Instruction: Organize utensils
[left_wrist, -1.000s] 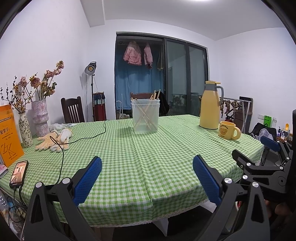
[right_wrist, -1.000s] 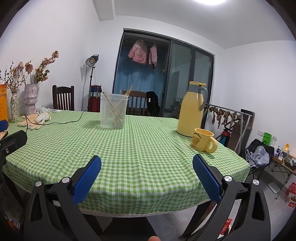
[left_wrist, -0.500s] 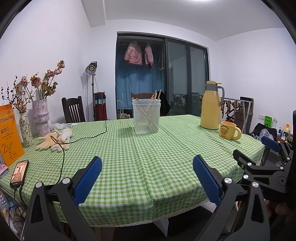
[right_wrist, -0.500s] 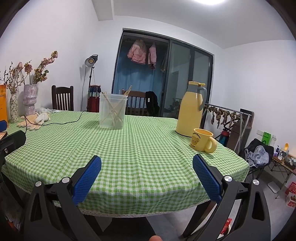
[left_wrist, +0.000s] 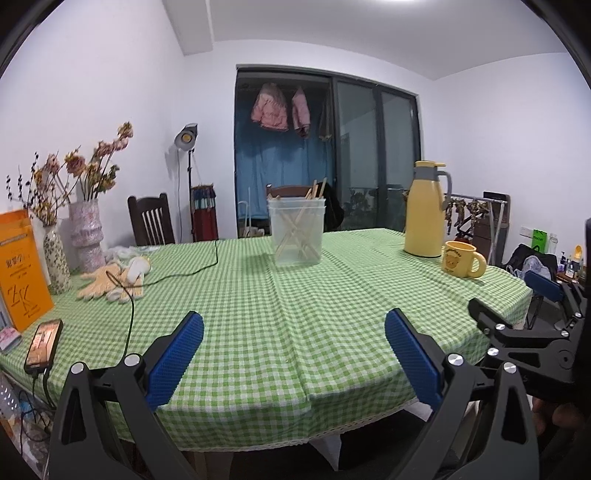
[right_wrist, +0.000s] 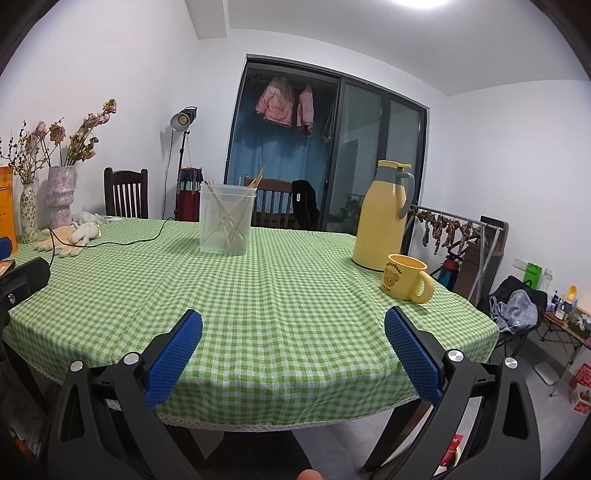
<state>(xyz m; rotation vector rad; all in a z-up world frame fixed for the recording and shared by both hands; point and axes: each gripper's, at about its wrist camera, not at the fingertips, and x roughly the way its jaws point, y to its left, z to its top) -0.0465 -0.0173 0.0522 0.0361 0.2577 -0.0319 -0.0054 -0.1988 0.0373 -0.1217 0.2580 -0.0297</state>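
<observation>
A clear plastic container (left_wrist: 296, 232) stands upright at the far middle of the green checked table (left_wrist: 280, 306) and holds several wooden chopsticks (left_wrist: 295, 227). It also shows in the right wrist view (right_wrist: 226, 219) with the chopsticks (right_wrist: 229, 221) leaning inside. My left gripper (left_wrist: 293, 332) is open and empty at the table's near edge, far from the container. My right gripper (right_wrist: 293, 332) is open and empty at the near edge too. The right gripper also shows at the right of the left wrist view (left_wrist: 524, 302).
A yellow thermos jug (right_wrist: 382, 216) and yellow mug (right_wrist: 404, 282) stand at the right. Gloves (left_wrist: 110, 280), a black cable (left_wrist: 177, 271), vases of dried flowers (left_wrist: 86, 236), an orange booklet (left_wrist: 20, 269) and a phone (left_wrist: 43, 345) lie at the left. Chairs (right_wrist: 125, 197) stand behind.
Both grippers have lowered and drawn back slightly, so the table top looks flatter and the container sits a little higher in view. Both stay open and empty.
</observation>
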